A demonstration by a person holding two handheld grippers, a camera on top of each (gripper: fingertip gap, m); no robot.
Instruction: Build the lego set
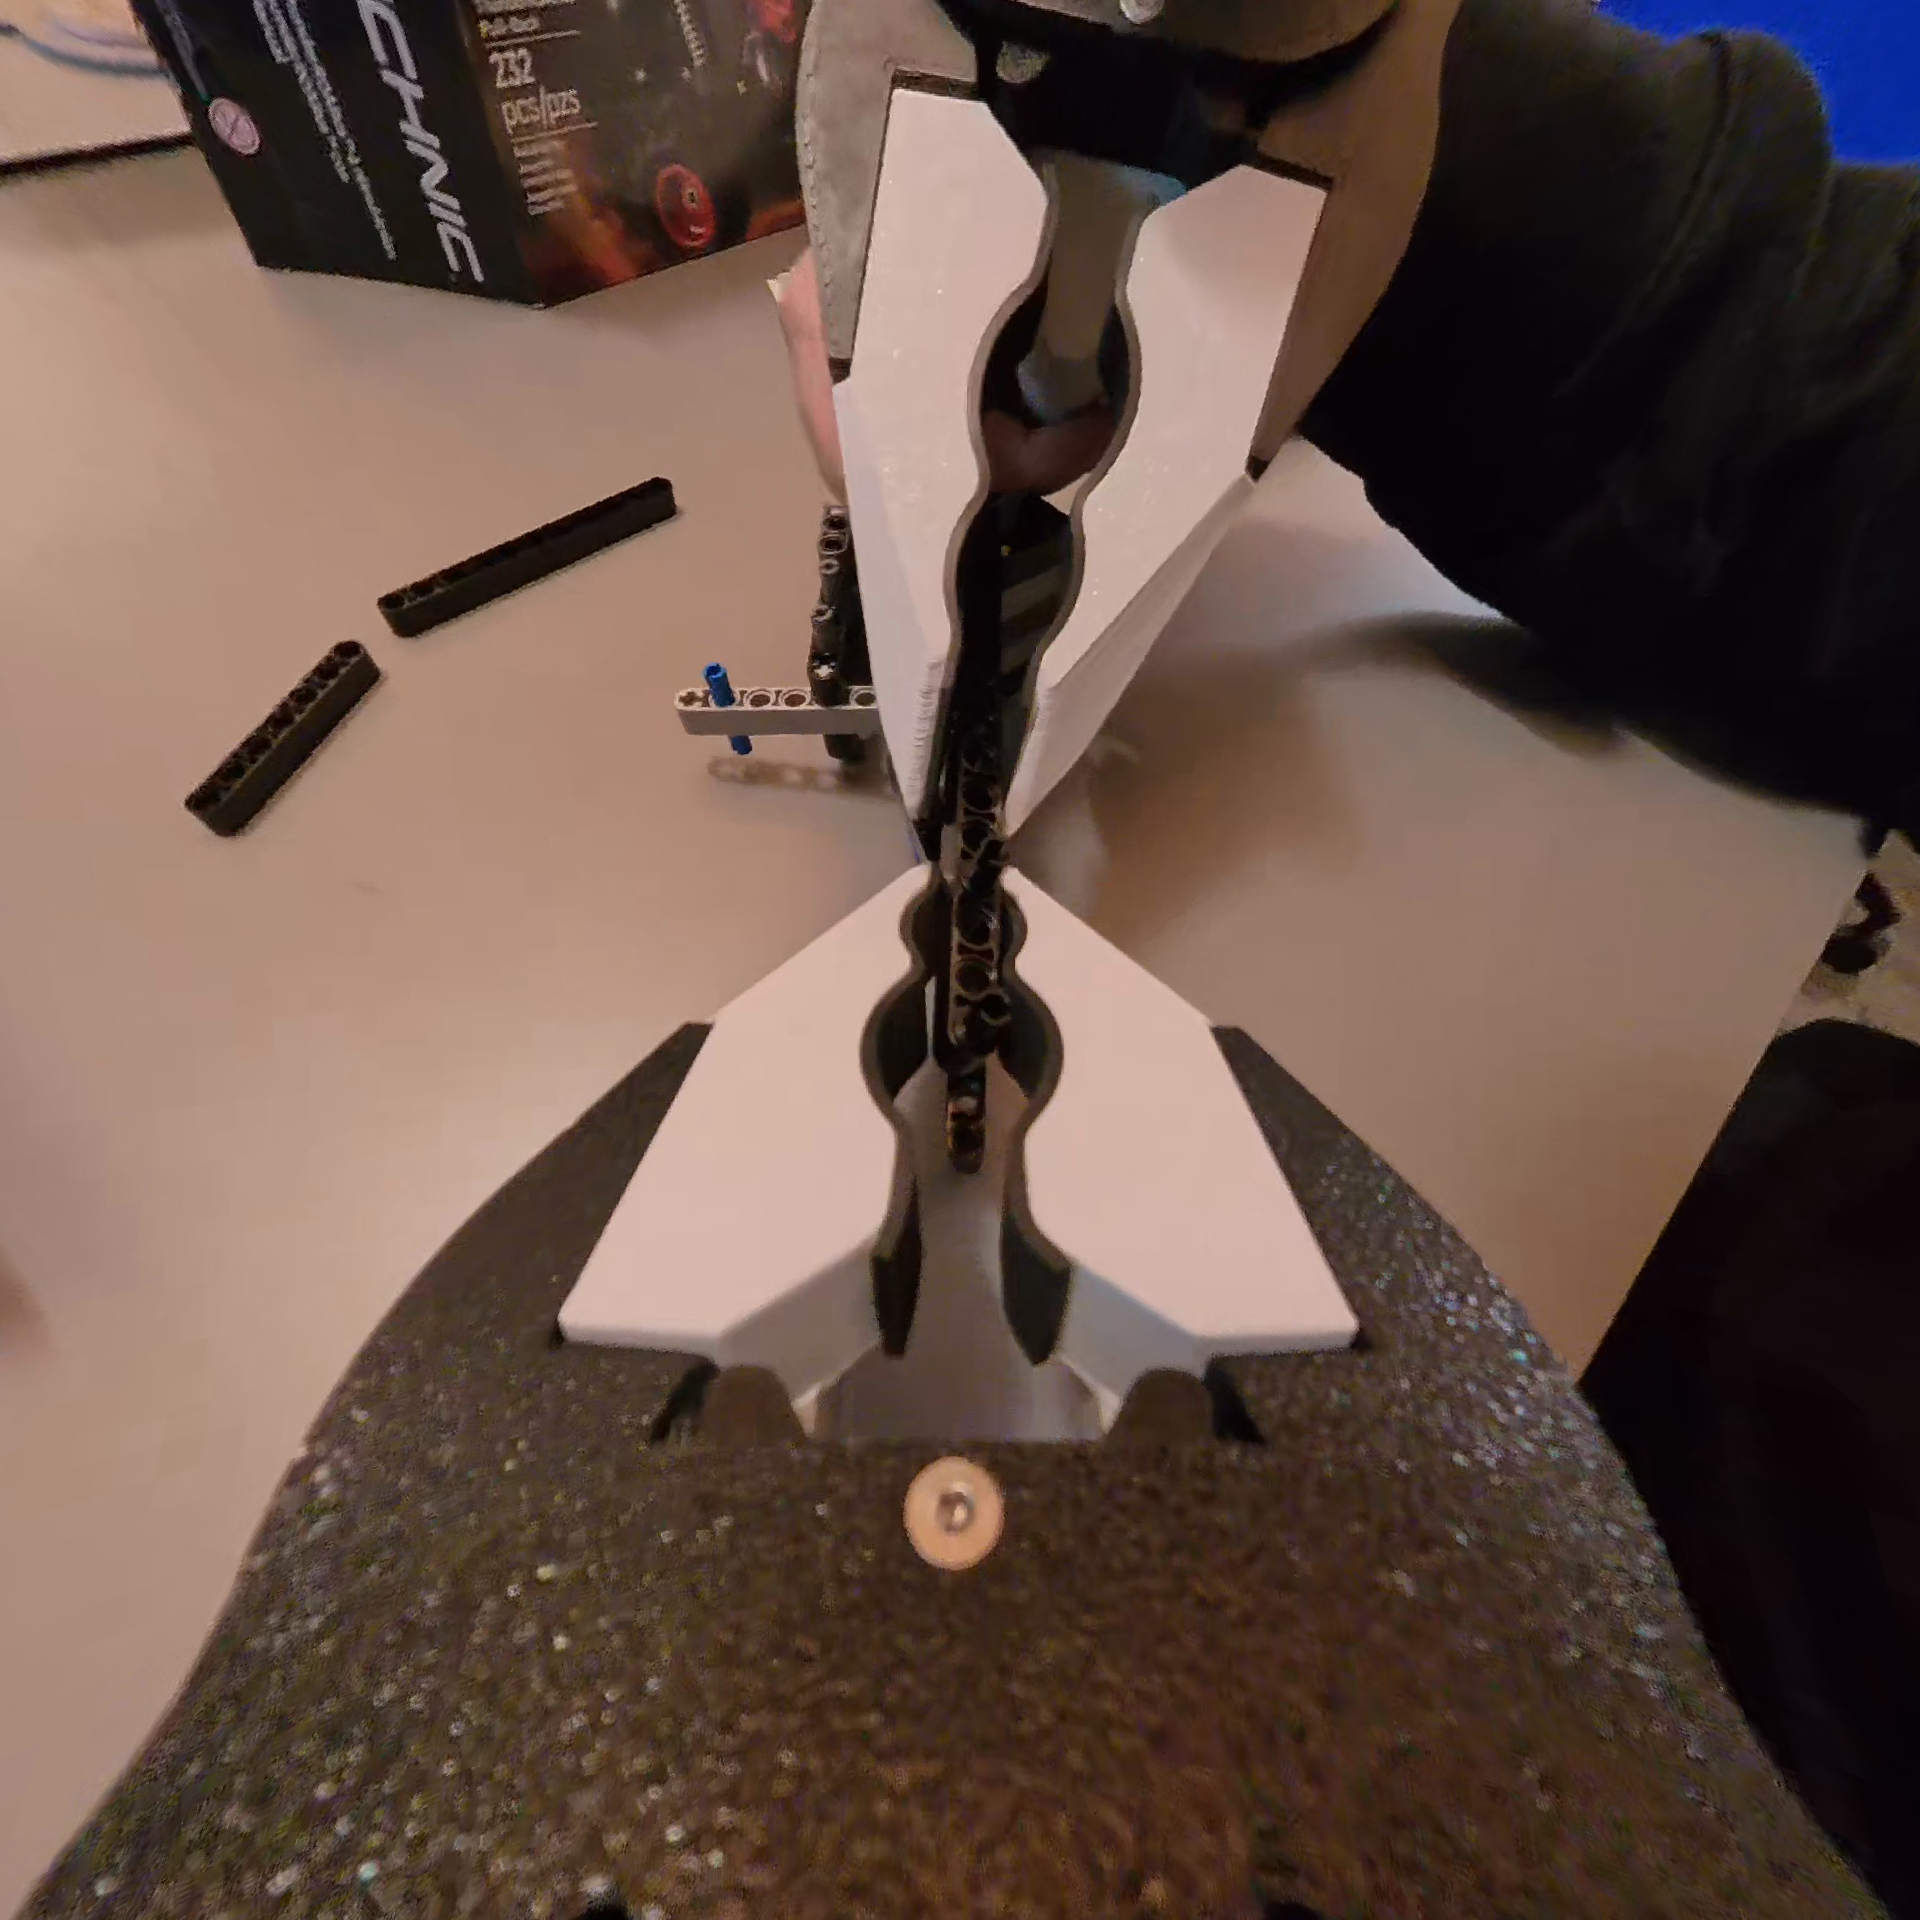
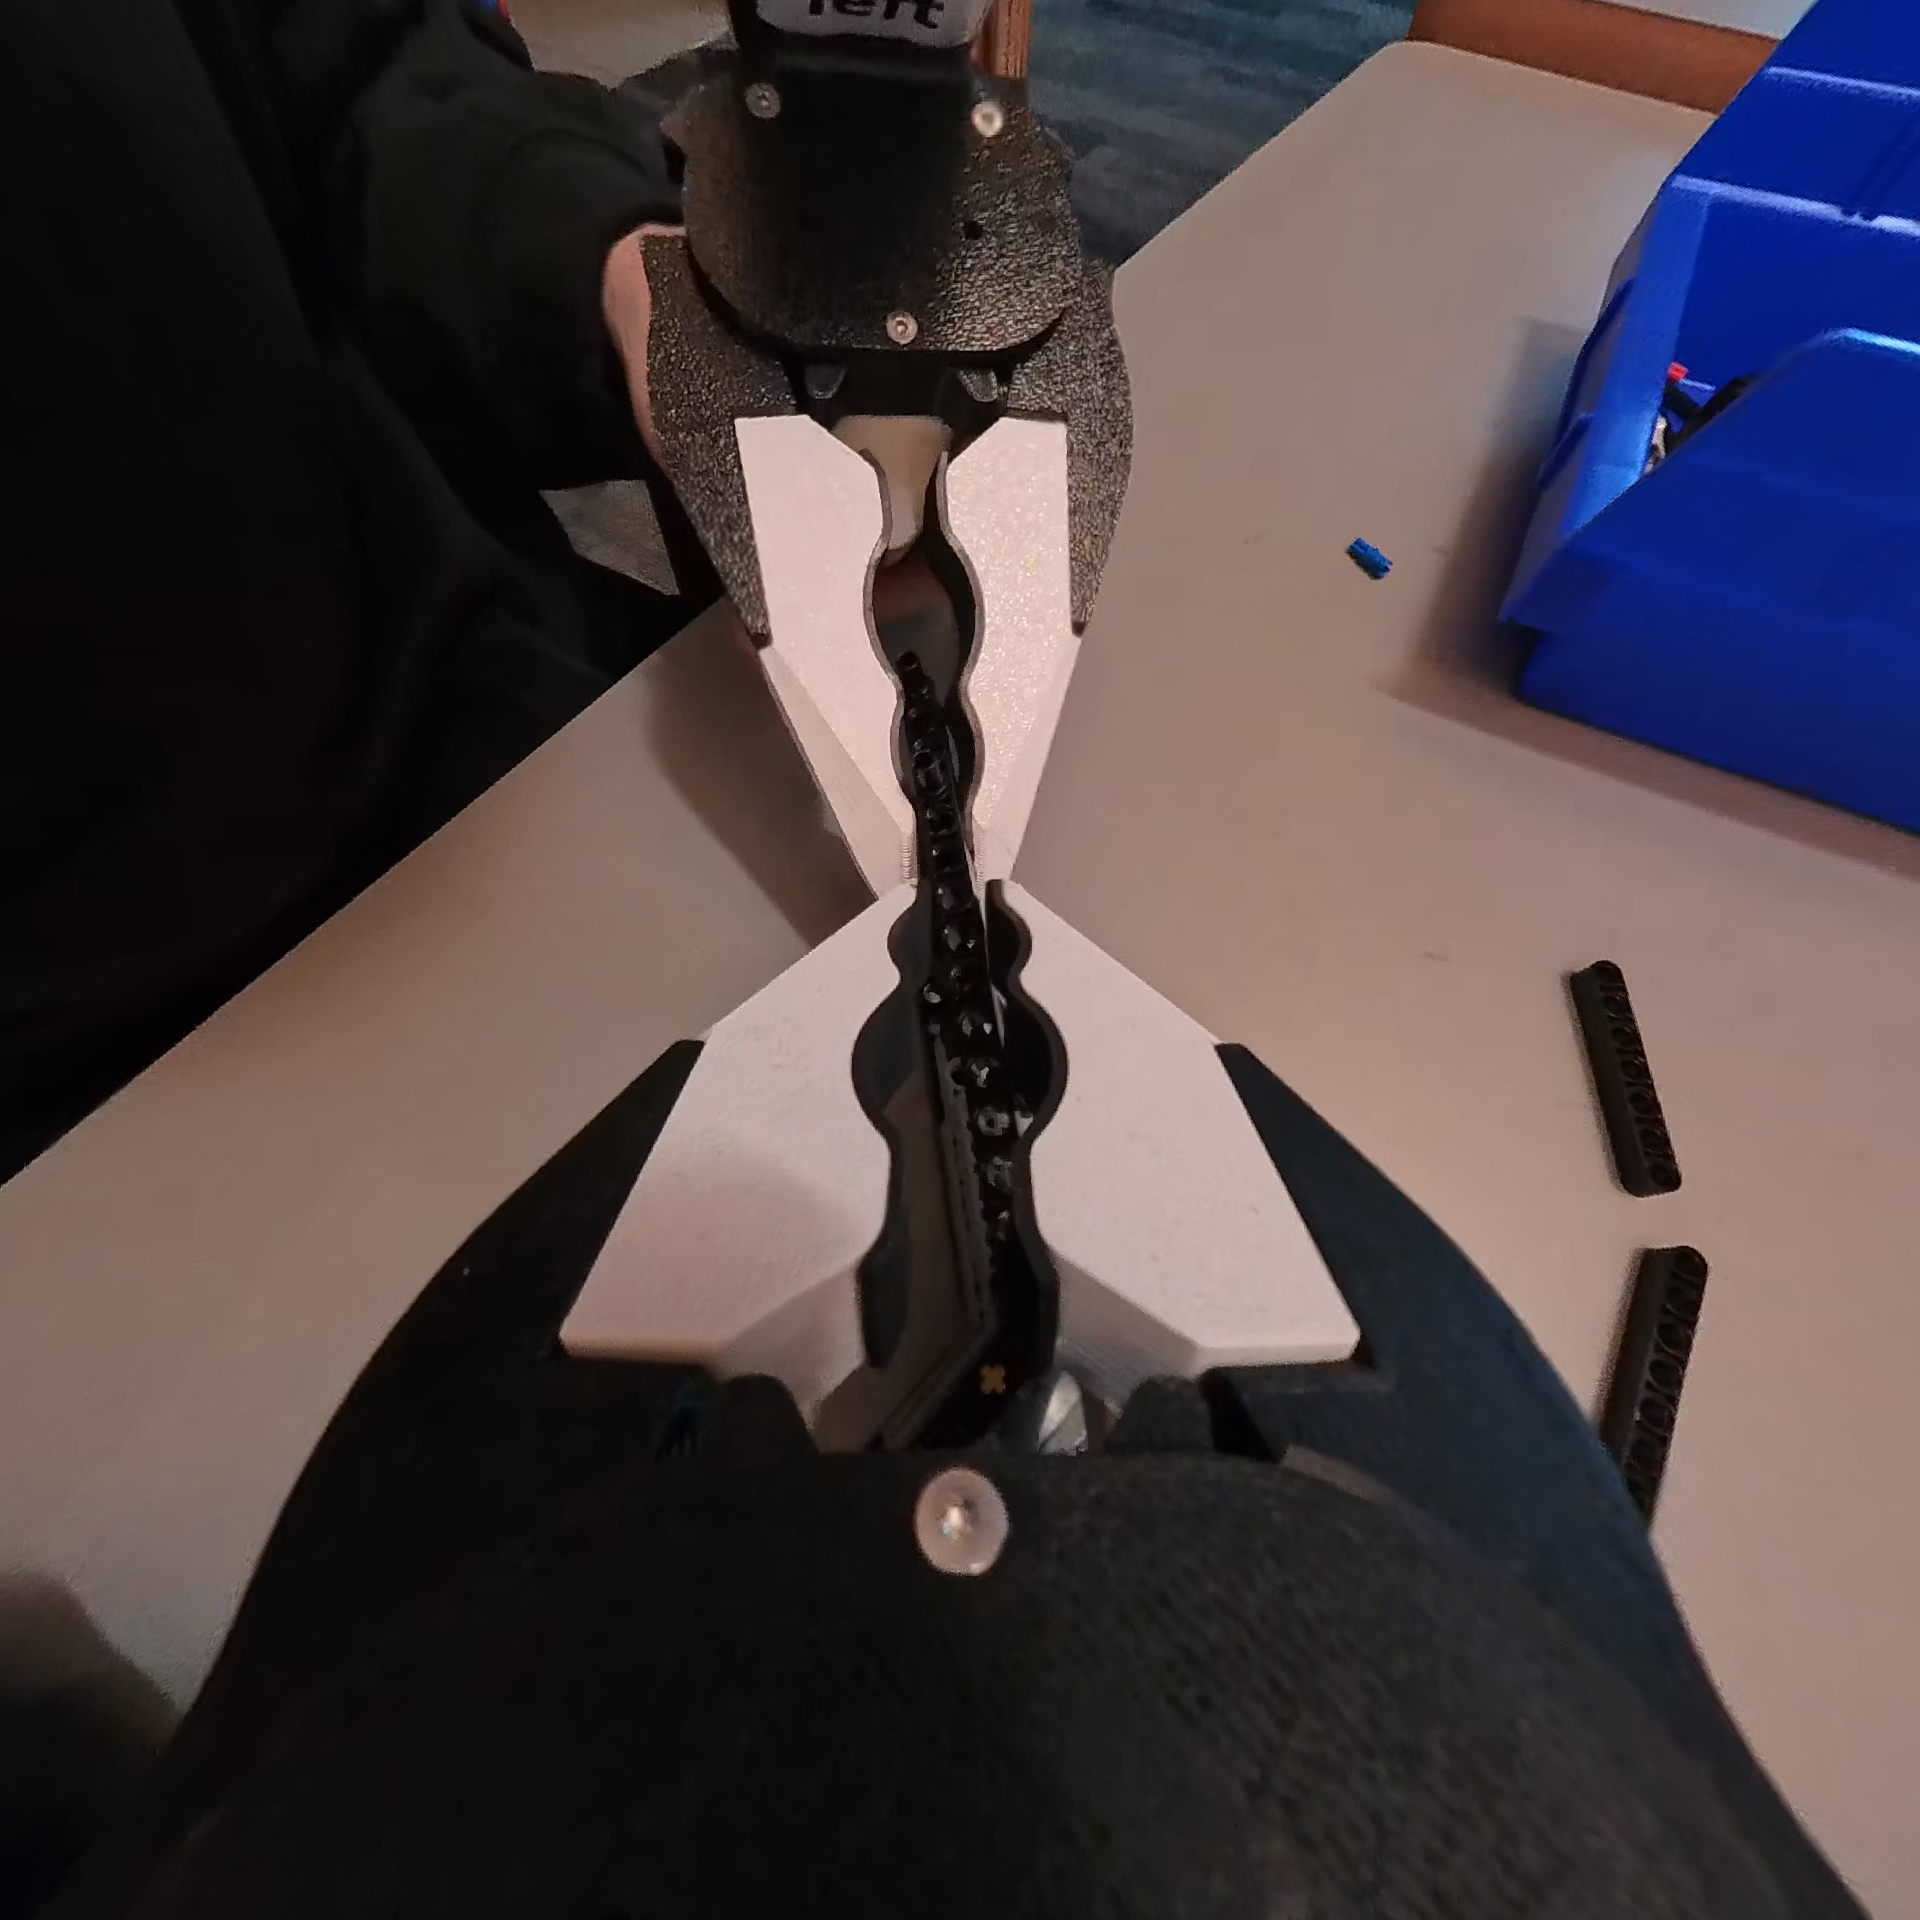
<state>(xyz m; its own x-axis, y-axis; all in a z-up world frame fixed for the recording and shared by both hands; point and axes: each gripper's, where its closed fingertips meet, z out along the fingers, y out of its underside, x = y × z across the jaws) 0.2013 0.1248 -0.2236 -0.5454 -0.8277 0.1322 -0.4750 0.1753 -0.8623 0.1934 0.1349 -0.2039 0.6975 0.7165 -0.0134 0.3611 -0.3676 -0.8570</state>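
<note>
My left gripper [image 1: 971, 909] is shut on a long black holed beam [image 1: 977, 997] that runs straight out between its white fingers. My right gripper [image 1: 966, 821] meets it tip to tip from above and is shut on the black beam assembly [image 2: 971, 1143], which fills its jaws in the right wrist view. A light grey beam [image 1: 779, 712] with a blue pin [image 1: 719, 691] sticks out of the assembly to the left. In the right wrist view my right gripper [image 2: 951, 920] faces my left gripper [image 2: 945, 847]. Whether the beam and the assembly are joined is hidden by the fingers.
Two loose black beams [image 1: 525, 556] [image 1: 281, 738] lie on the beige table [image 1: 416, 987]; they also show in the right wrist view [image 2: 1626, 1081] [image 2: 1662, 1361]. A black set box [image 1: 468, 135] stands at the back. Blue bins [image 2: 1745, 520] and a loose blue pin [image 2: 1369, 557] are to the right. A dark sleeve [image 1: 1610, 364] is close by. Left and right tips are no more than a few centimetres apart. The loose blue pin [image 2: 1369, 557] is about equally far from each gripper, around 20 cm.
</note>
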